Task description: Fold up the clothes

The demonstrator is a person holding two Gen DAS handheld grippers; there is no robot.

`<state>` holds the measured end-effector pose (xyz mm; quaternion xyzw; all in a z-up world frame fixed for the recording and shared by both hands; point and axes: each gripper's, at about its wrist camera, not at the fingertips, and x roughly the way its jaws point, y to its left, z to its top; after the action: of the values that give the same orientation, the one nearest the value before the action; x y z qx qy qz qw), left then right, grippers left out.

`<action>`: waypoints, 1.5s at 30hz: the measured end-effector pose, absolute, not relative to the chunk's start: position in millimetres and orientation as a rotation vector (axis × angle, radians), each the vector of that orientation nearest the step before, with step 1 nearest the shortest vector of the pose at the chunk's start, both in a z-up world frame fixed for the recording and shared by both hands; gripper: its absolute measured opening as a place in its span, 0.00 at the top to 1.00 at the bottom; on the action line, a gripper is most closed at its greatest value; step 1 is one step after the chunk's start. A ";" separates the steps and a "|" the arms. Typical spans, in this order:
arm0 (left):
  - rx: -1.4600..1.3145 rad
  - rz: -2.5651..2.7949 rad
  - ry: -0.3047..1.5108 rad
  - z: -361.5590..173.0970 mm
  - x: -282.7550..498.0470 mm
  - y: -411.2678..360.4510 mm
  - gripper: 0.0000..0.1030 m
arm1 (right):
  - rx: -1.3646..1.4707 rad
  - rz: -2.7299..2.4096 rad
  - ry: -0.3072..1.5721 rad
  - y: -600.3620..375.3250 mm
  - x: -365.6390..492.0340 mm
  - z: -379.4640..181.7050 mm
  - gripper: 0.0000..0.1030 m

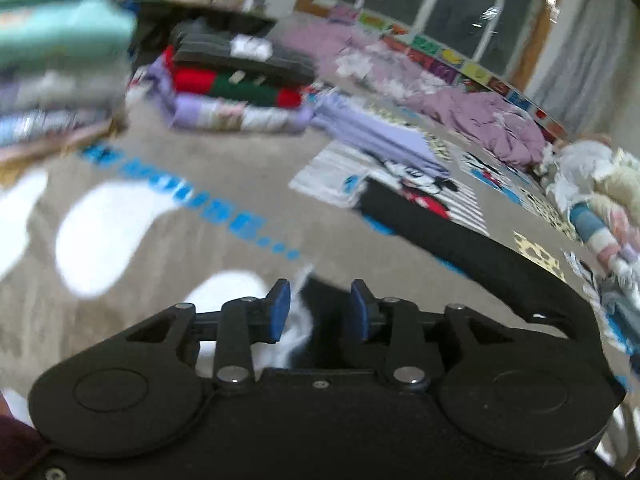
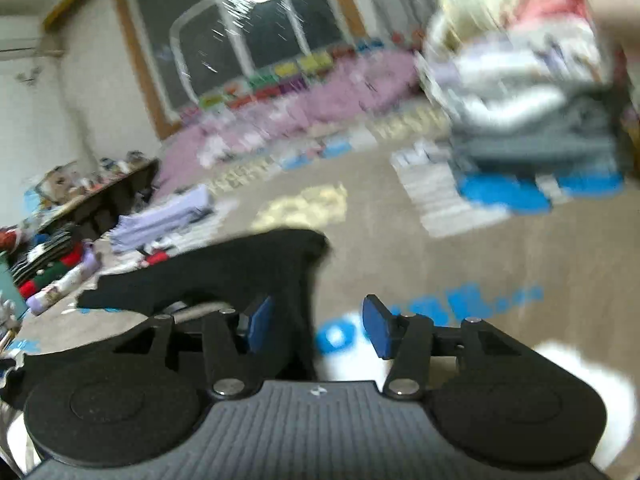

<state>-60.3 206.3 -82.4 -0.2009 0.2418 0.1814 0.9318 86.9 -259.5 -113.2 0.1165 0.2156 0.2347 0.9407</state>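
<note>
A black garment (image 1: 460, 240) lies in a long band across the beige carpet, and its near end runs in between the fingers of my left gripper (image 1: 320, 310). That gripper is open: its blue pads stand apart, and the black cloth with a bit of white fluff sits loosely in the gap. In the right wrist view the same black garment (image 2: 240, 264) lies draped beside the left pad of my right gripper (image 2: 318, 328). The right gripper is open too, wider, with carpet showing through the gap. Both views are blurred.
Folded stacks stand on the carpet (image 1: 180, 240): a teal-topped stack (image 1: 60, 40), a striped, red, green and purple stack (image 1: 240, 92) and a lilac piece (image 1: 380, 136). Pink bedding (image 1: 480, 116) lies under the window. A heap of unfolded clothes (image 2: 532, 100) sits at right, a low dark table (image 2: 100, 200) at left.
</note>
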 end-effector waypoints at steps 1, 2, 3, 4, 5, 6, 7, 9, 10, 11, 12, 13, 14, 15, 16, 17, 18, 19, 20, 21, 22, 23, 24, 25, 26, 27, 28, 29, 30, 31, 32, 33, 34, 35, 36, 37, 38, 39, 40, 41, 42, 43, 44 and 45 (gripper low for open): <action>-0.389 0.349 0.493 -78.5 -57.1 198.9 0.60 | 0.201 0.528 0.416 -252.0 84.1 -110.0 0.50; -0.377 0.317 0.496 -75.8 -53.4 192.0 0.60 | 0.153 0.587 0.404 -241.3 81.8 -108.2 0.50; -0.361 0.285 0.500 -72.4 -48.6 183.5 0.60 | 0.098 0.629 0.397 -228.0 79.9 -108.0 0.51; -0.342 0.254 0.505 -69.0 -43.0 173.8 0.60 | 0.051 0.670 0.398 -214.5 78.6 -109.4 0.51; -0.323 0.224 0.515 -68.2 -36.9 164.6 0.59 | 0.005 0.712 0.400 -200.9 77.5 -111.1 0.51; -0.308 0.193 0.530 -69.5 -30.1 155.7 0.59 | -0.035 0.736 0.419 -189.3 77.8 -114.0 0.51; -0.292 0.161 0.546 -70.8 -23.4 146.8 0.59 | -0.072 0.748 0.470 -179.7 79.9 -119.3 0.51; -0.254 0.102 0.598 -77.9 -8.1 129.5 0.57 | -0.141 0.759 0.593 -165.2 83.9 -133.7 0.51; -0.227 0.080 0.654 -87.6 1.9 121.6 0.50 | -0.153 0.760 0.599 -165.5 81.4 -134.0 0.51; -0.200 0.072 0.695 -95.7 8.8 116.0 0.49 | -0.162 0.760 0.594 -166.8 78.2 -132.7 0.51; -0.174 0.078 0.721 -102.4 13.0 112.6 0.50 | -0.165 0.766 0.598 -169.5 76.1 -128.8 0.51; -0.148 0.084 0.747 -109.1 17.2 109.2 0.50 | -0.157 0.780 0.599 -173.6 74.8 -125.5 0.51; -0.146 0.087 0.753 -110.6 18.3 109.3 0.49 | -0.129 0.790 0.605 -178.7 76.3 -122.5 0.51; -0.166 0.085 0.742 -107.4 16.7 112.8 0.49 | -0.097 0.798 0.611 -184.1 78.4 -119.5 0.51; -0.187 0.084 0.731 -104.2 15.1 116.2 0.49 | -0.055 0.795 0.611 -188.3 82.3 -116.4 0.51; -0.211 0.092 0.721 -101.1 14.5 120.5 0.49 | 0.002 0.784 0.604 -194.0 88.0 -112.5 0.51; -0.238 0.105 0.712 -97.3 15.2 126.8 0.49 | 0.067 0.763 0.590 -201.9 98.2 -107.1 0.51; -0.251 0.110 0.703 -91.6 16.9 131.2 0.49 | 0.123 0.743 0.578 -209.0 109.1 -102.4 0.51; -0.250 0.114 0.691 -85.0 19.2 133.1 0.49 | 0.155 0.721 0.563 -214.4 118.8 -98.5 0.51; -0.250 0.118 0.680 -78.4 21.6 135.0 0.49 | 0.183 0.699 0.546 -219.6 128.2 -94.7 0.51; -0.242 0.115 0.670 -71.4 26.1 135.6 0.49 | 0.156 0.678 0.523 -219.1 135.0 -89.6 0.50; -0.226 0.105 0.662 -64.1 32.6 134.9 0.49 | 0.104 0.665 0.501 -215.6 140.3 -87.8 0.50; -0.211 0.096 0.654 -56.8 39.1 134.2 0.49 | 0.033 0.660 0.480 -208.2 144.0 -84.7 0.50; -0.200 0.086 0.655 -50.8 45.7 132.0 0.49 | -0.035 0.666 0.461 -199.0 146.7 -83.0 0.50; -0.183 0.063 0.665 -46.3 55.9 126.5 0.49 | -0.100 0.686 0.452 -188.8 148.2 -83.7 0.51; -0.153 0.032 0.667 -43.3 68.2 117.9 0.49 | -0.165 0.708 0.445 -178.4 149.4 -84.9 0.54; -0.117 -0.003 0.666 -42.7 79.8 106.9 0.49 | -0.230 0.730 0.438 -167.9 150.6 -86.1 0.55; -0.080 -0.043 0.668 -43.6 91.7 94.7 0.49 | -0.283 0.746 0.439 -157.7 151.1 -89.7 0.56; -0.043 -0.083 0.669 -44.4 103.5 82.5 0.49 | -0.334 0.761 0.443 -147.4 151.4 -93.7 0.62; 0.011 -0.118 0.670 -47.2 113.3 69.9 0.50 | -0.388 0.764 0.447 -139.5 152.2 -97.9 0.66; 0.081 -0.148 0.672 -51.8 121.2 57.0 0.52 | -0.440 0.763 0.454 -132.4 153.9 -102.1 0.66; 0.151 -0.177 0.672 -56.4 129.1 44.0 0.54 | -0.469 0.769 0.464 -128.7 155.8 -106.2 0.67; 0.220 -0.199 0.670 -61.5 134.8 33.3 0.62 | -0.493 0.776 0.475 -125.6 157.7 -110.4 0.68; 0.261 -0.212 0.668 -66.8 137.8 28.7 0.65 | -0.504 0.776 0.485 -124.0 158.7 -113.6 0.69; 0.277 -0.222 0.667 -72.1 140.0 27.6 0.66 | -0.502 0.776 0.493 -124.5 159.6 -115.1 0.71; 0.284 -0.236 0.666 -77.8 141.9 27.4 0.67 | -0.499 0.777 0.501 -125.3 160.6 -116.3 0.73; 0.285 -0.248 0.667 -84.0 142.8 27.5 0.69 | -0.495 0.778 0.509 -126.1 161.6 -117.4 0.73; 0.295 -0.251 0.671 -89.9 143.5 26.7 0.71 | -0.499 0.779 0.512 -126.7 160.9 -118.0 0.73; 0.310 -0.247 0.678 -95.6 144.5 25.2 0.74 | -0.504 0.779 0.514 -127.3 160.0 -118.5 0.73; 0.323 -0.247 0.682 -98.9 145.2 23.9 0.74 | -0.513 0.778 0.516 -127.6 159.3 -119.6 0.73; 0.333 -0.251 0.684 -100.2 145.2 23.2 0.74 | -0.514 0.777 0.517 -127.5 158.8 -120.1 0.73; 0.341 -0.258 0.685 -101.4 144.9 22.8 0.75 | -0.515 0.772 0.516 -127.0 158.6 -120.1 0.74; 0.349 -0.263 0.685 -102.2 144.3 22.4 0.75 | -0.518 0.765 0.514 -127.1 159.3 -119.4 0.75; 0.352 -0.269 0.686 -102.4 143.7 21.9 0.75 | -0.520 0.762 0.509 -127.4 158.7 -118.4 0.75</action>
<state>143.7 21.9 -102.4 0.1713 0.3334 -0.1306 0.9178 158.7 -127.4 -118.4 -0.2482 0.2429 0.3637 0.8643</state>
